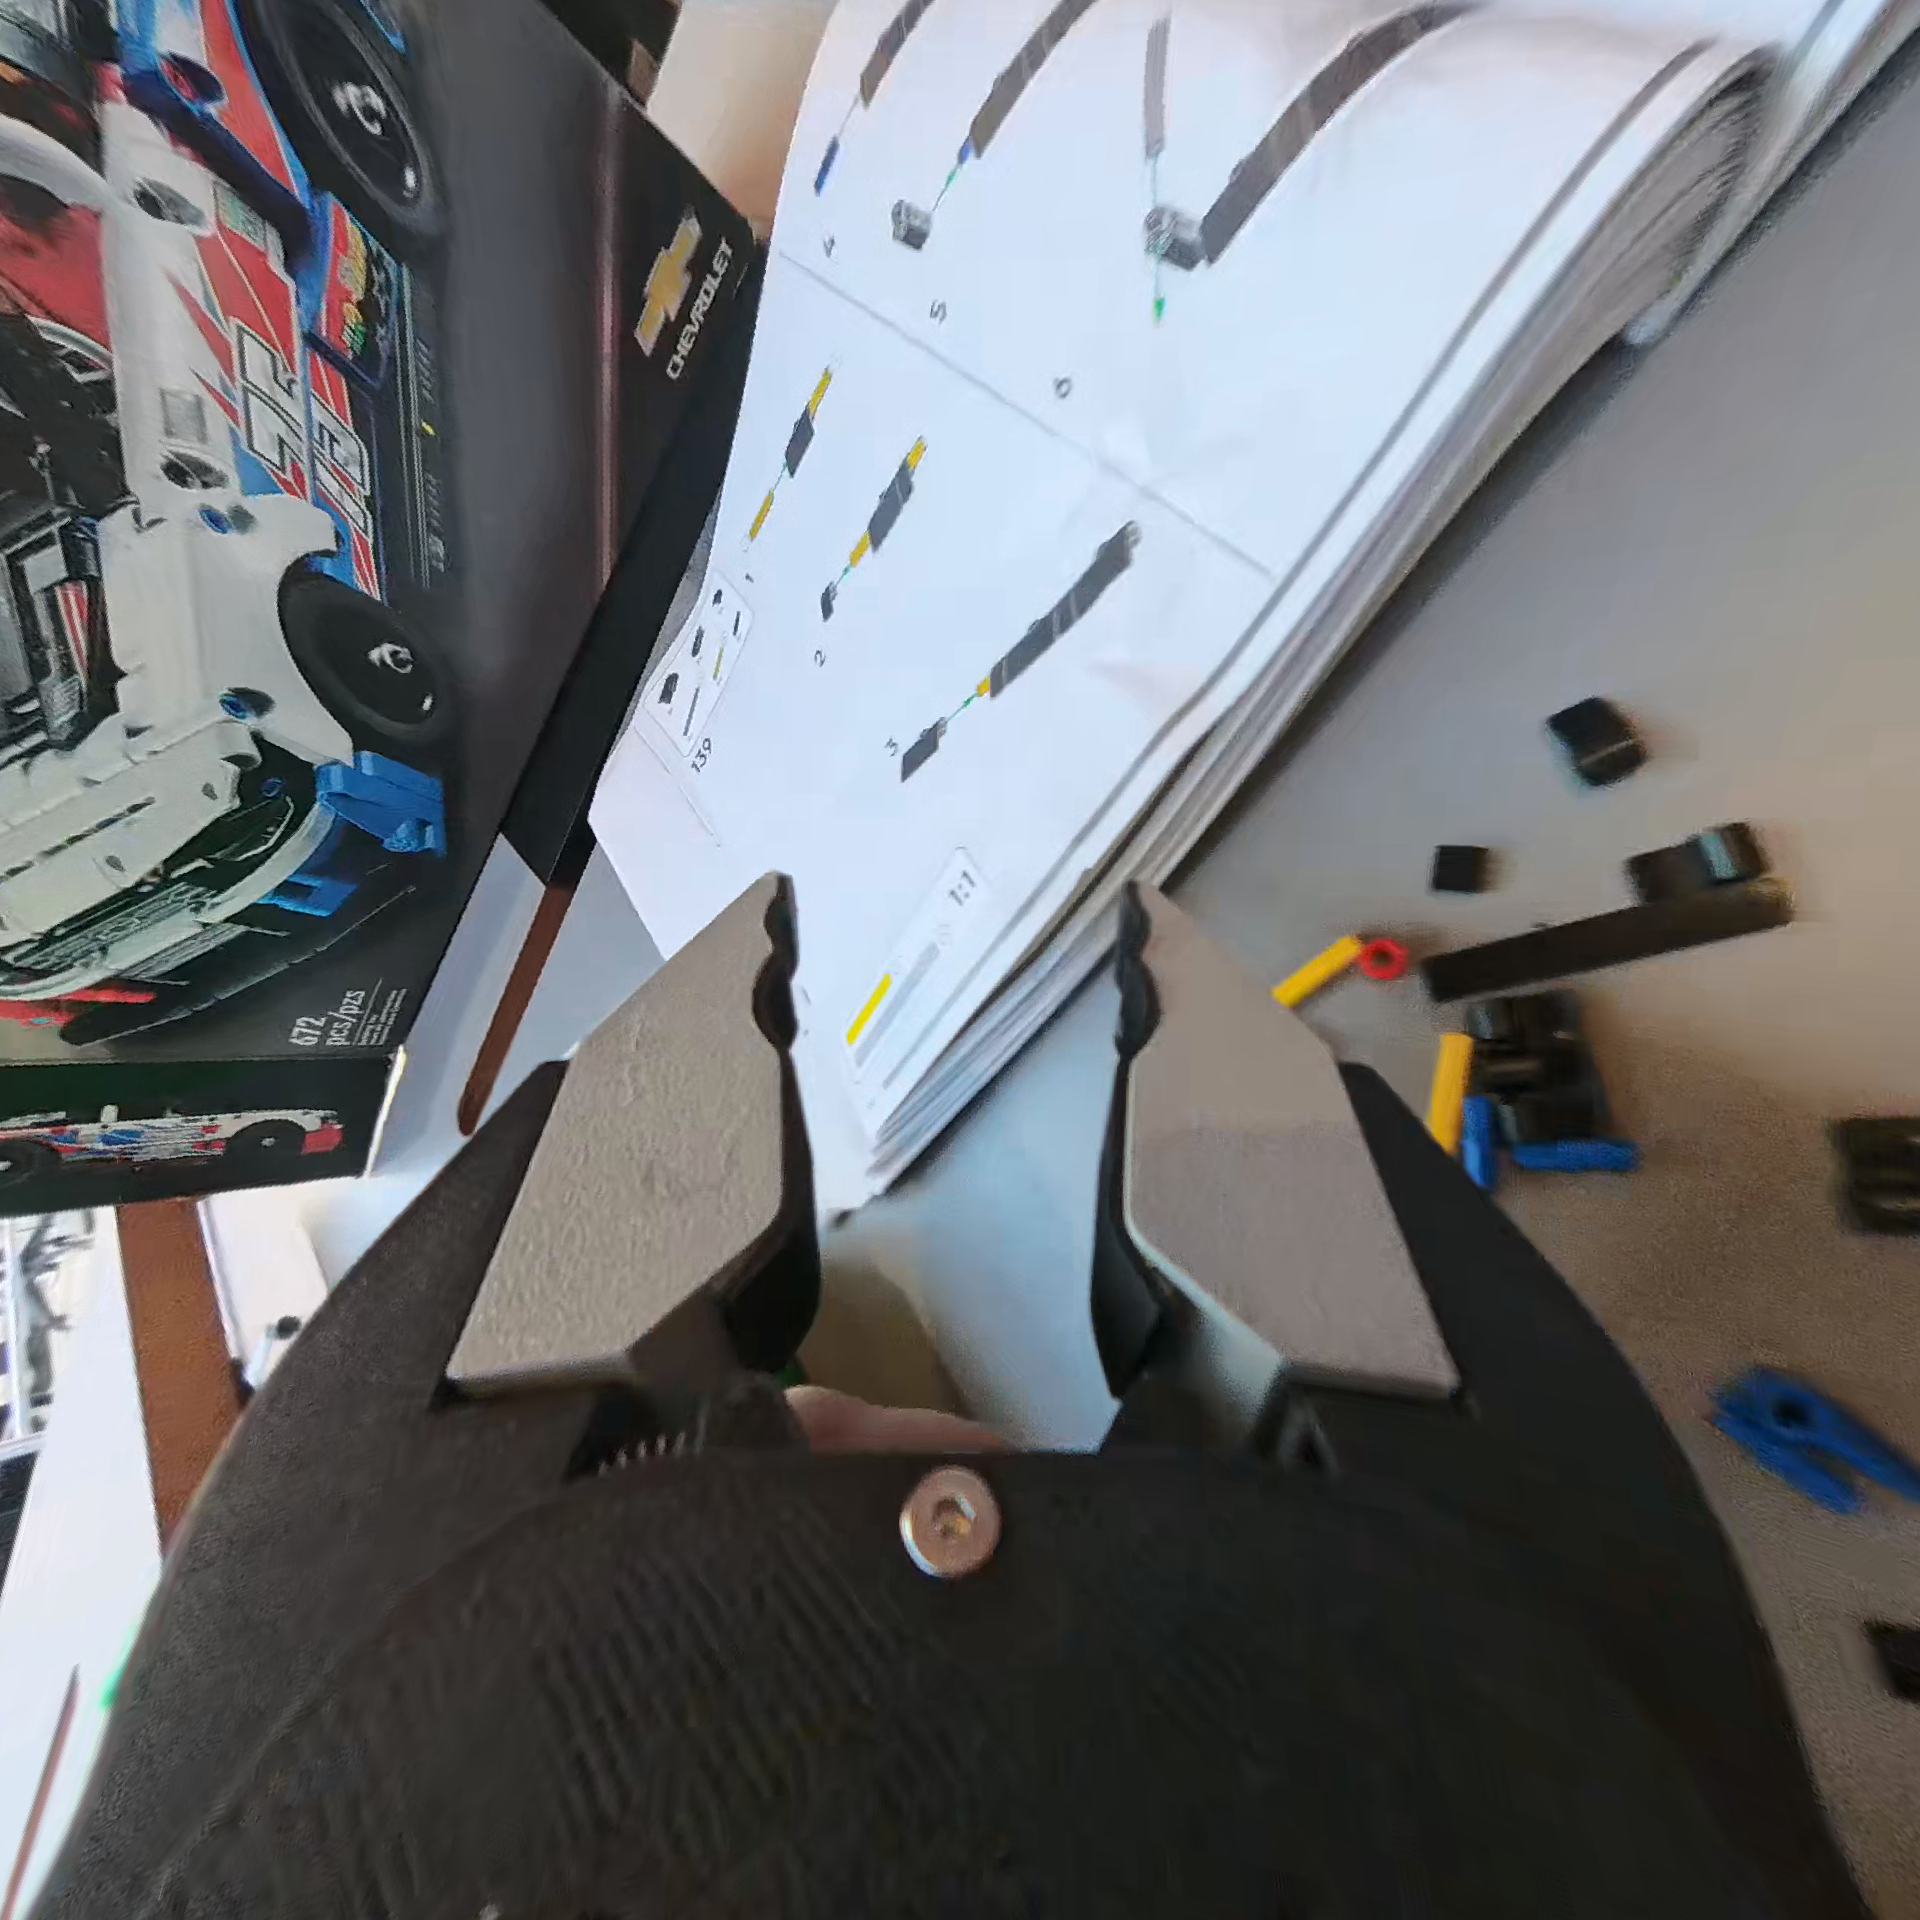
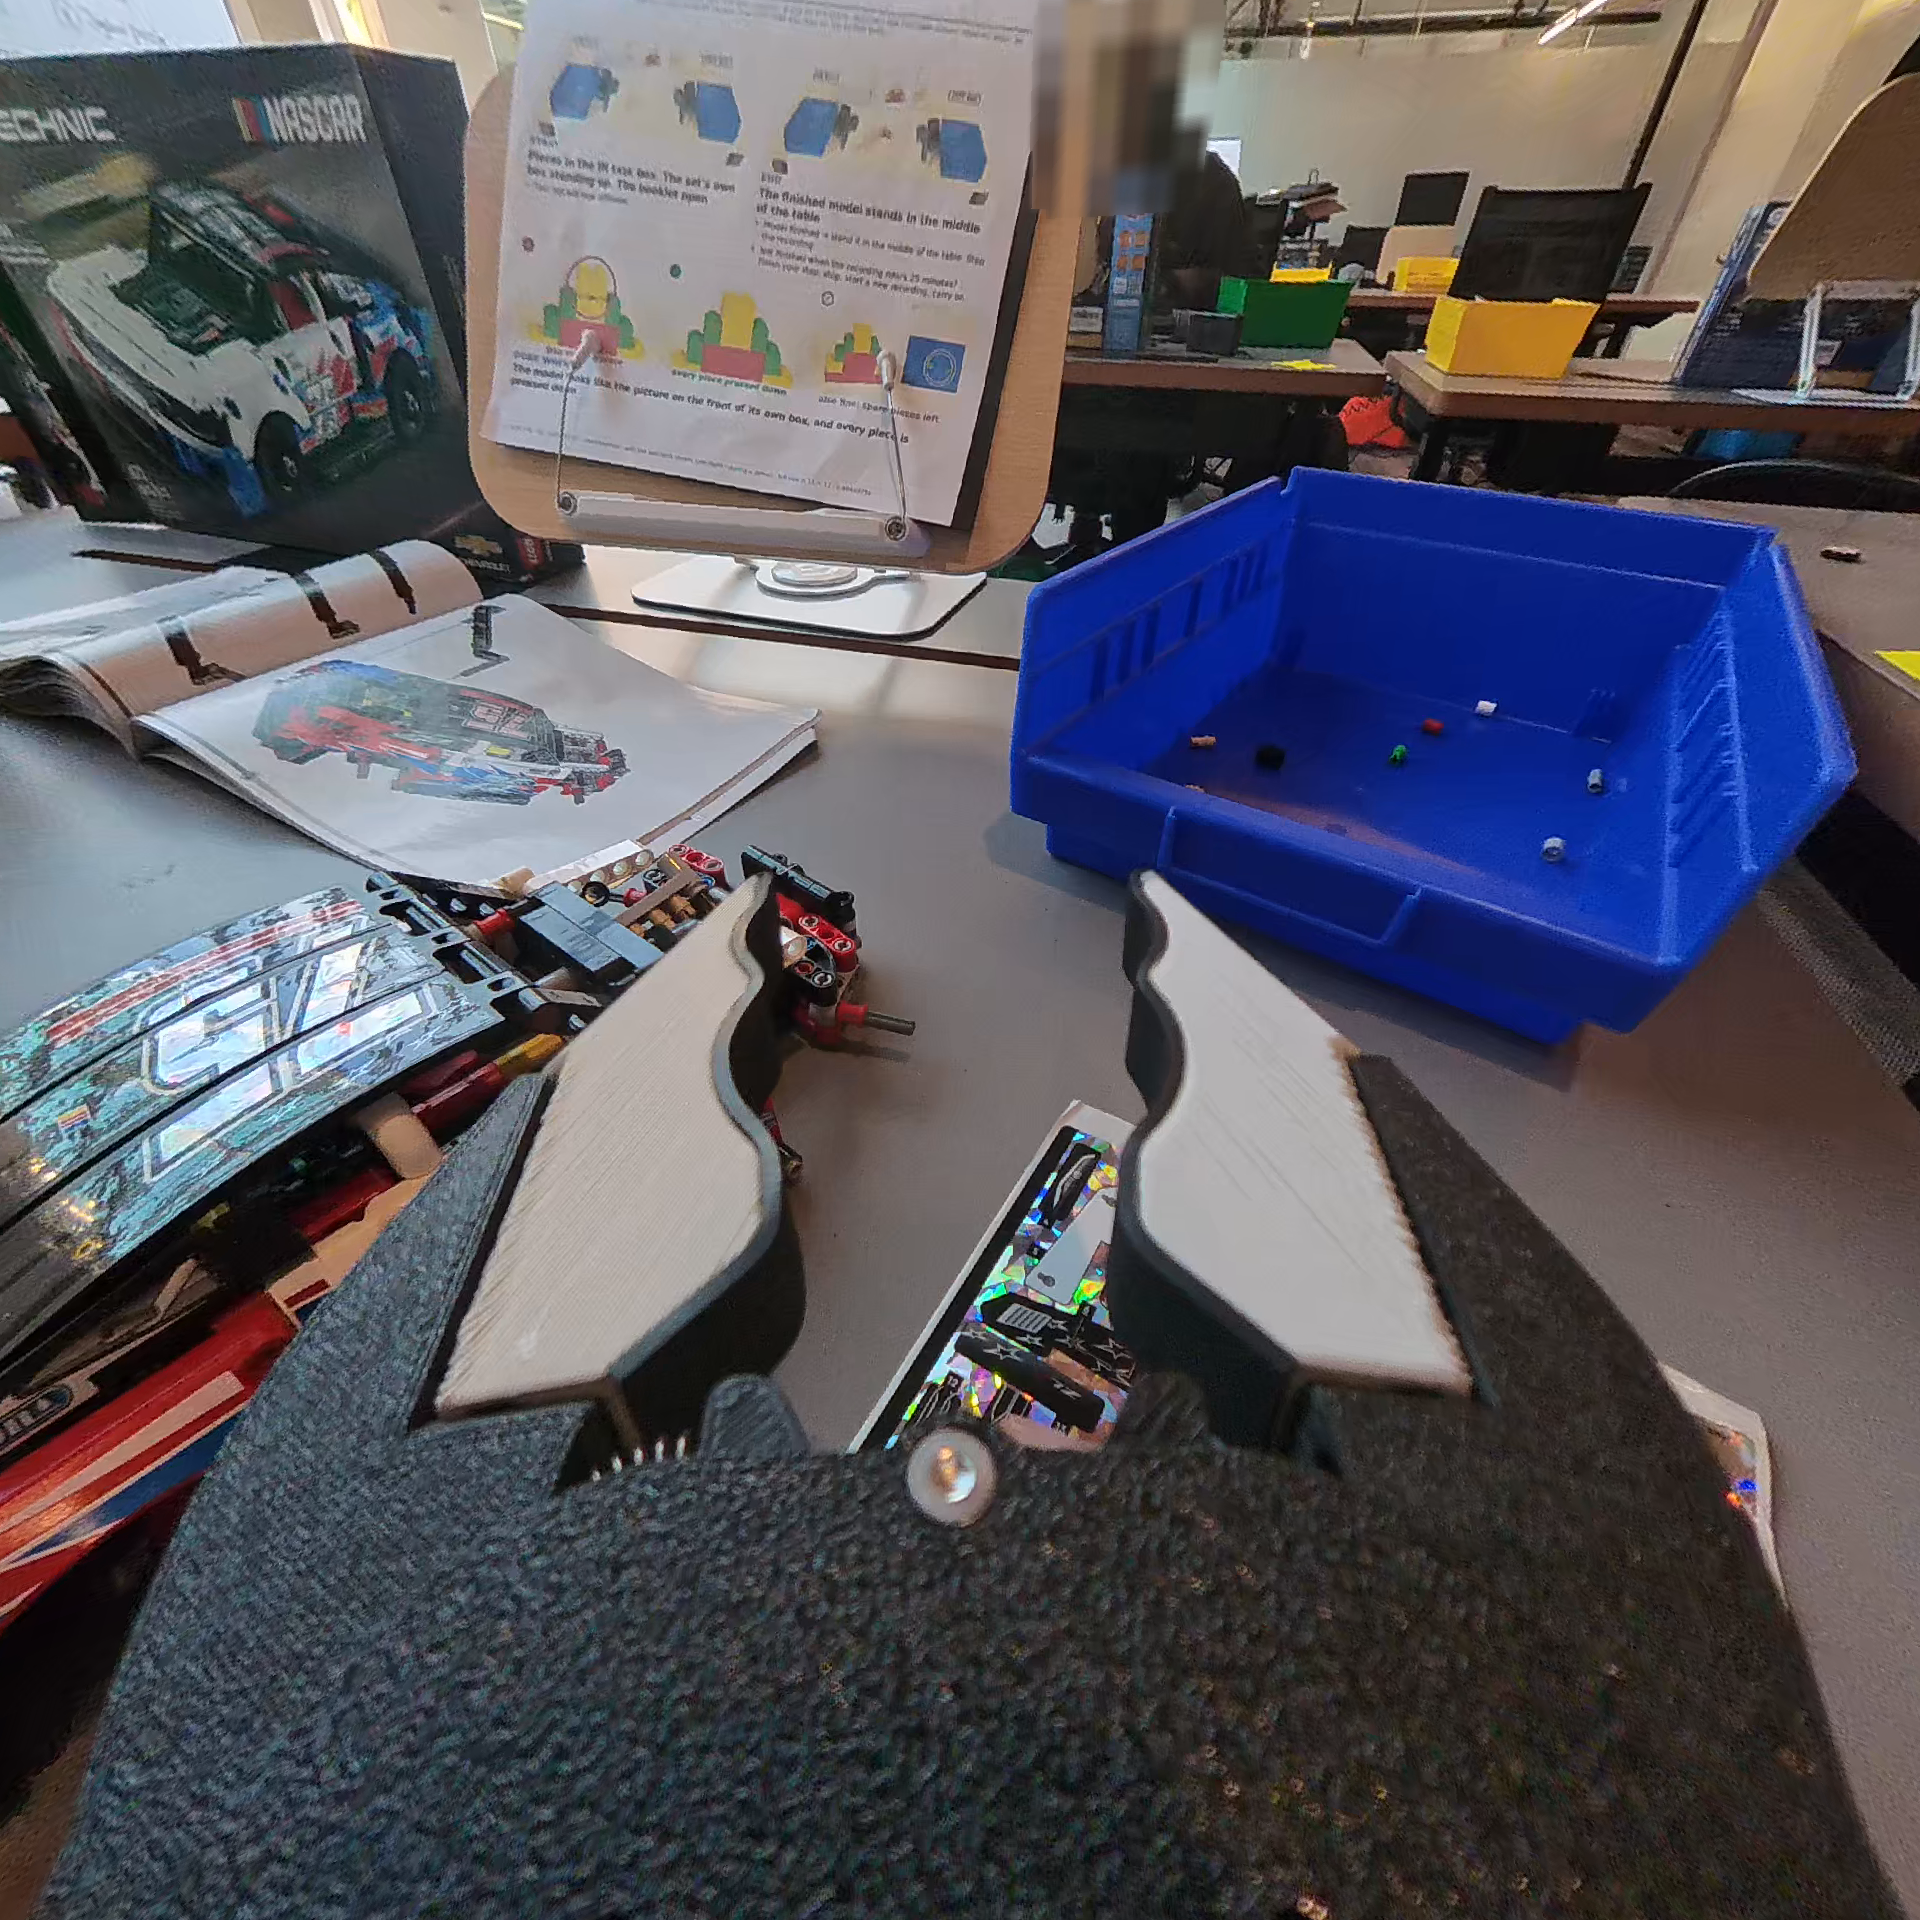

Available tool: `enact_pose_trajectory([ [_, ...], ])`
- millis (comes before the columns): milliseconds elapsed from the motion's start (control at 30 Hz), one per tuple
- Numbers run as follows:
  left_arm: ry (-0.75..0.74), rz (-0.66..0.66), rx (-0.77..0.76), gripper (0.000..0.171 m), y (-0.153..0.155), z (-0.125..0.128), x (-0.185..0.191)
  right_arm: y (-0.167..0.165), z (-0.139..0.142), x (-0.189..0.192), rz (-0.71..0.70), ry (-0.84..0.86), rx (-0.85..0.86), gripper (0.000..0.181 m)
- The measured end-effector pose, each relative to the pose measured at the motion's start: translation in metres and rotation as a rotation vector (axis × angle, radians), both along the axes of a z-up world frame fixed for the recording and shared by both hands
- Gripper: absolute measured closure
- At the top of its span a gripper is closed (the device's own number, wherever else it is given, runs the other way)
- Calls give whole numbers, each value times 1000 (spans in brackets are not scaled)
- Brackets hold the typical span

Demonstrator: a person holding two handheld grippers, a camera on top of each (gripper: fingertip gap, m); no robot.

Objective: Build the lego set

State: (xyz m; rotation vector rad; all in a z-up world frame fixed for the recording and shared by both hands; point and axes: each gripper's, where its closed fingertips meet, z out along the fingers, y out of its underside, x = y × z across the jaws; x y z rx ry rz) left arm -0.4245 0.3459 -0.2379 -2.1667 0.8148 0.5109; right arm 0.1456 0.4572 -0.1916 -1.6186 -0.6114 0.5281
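My left gripper is open and empty, tilted, its tips over the lower edge of the open instruction booklet. Loose pieces lie on the grey table to its right: a long black beam, a yellow pin, blue pins and a blue connector. My right gripper is open and empty above the table. The partly built car, with curved stickered black panels, lies just left of its left finger. A holographic sticker sheet lies under the gripper.
The set's box stands left of the booklet and also shows in the right wrist view. A blue bin holding several tiny pieces sits at right. A sheet on a stand stands behind. Desks with bins lie farther back. There is about 60 cm between the tips of the two grippers. From my left tips it is roughly 4 cm to the yellow pin; from my right, 55 cm. The left tips stand about 12 cm off the blue connector.
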Motion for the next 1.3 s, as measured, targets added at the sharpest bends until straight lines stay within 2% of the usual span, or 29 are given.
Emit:
enact_pose_trajectory([
  [67,7,4,-11,120,7,-2,-6,0,1,1,-1,12,3,117],
  [233,40,17,-30,120,16,-8,-14,-1,2,1,6,21,3,117],
  [467,40,66,9,169,41,-17,-10,-1,4,1,15,41,0,118],
  [533,44,73,22,171,54,-15,-3,-1,5,2,15,50,0,118],
  [633,6,78,66,171,76,-3,21,-1,6,3,14,61,-1,119],
  [733,-99,51,117,171,92,13,66,-1,7,5,7,63,0,120],
  [800,-123,21,155,171,99,23,96,0,13,9,-20,54,36,136],
  [867,-160,-3,196,171,101,32,124,-2,23,3,6,-4,55,138],
  [933,-229,-28,228,171,97,38,156,2,36,-9,15,-95,38,135],
  [1000,-273,-89,268,171,86,45,193,7,53,-22,2,-153,76,125],
  [1100,-303,-190,318,171,57,54,247,10,67,-37,7,-183,108,127],
  [1167,-355,-264,301,163,30,53,278,10,72,-42,20,-170,94,127],
  [1233,-376,-287,234,151,4,44,293,11,68,-49,68,-169,23,126],
  [1300,-443,-309,178,149,-22,38,302,14,61,-52,97,-196,-23,124],
])
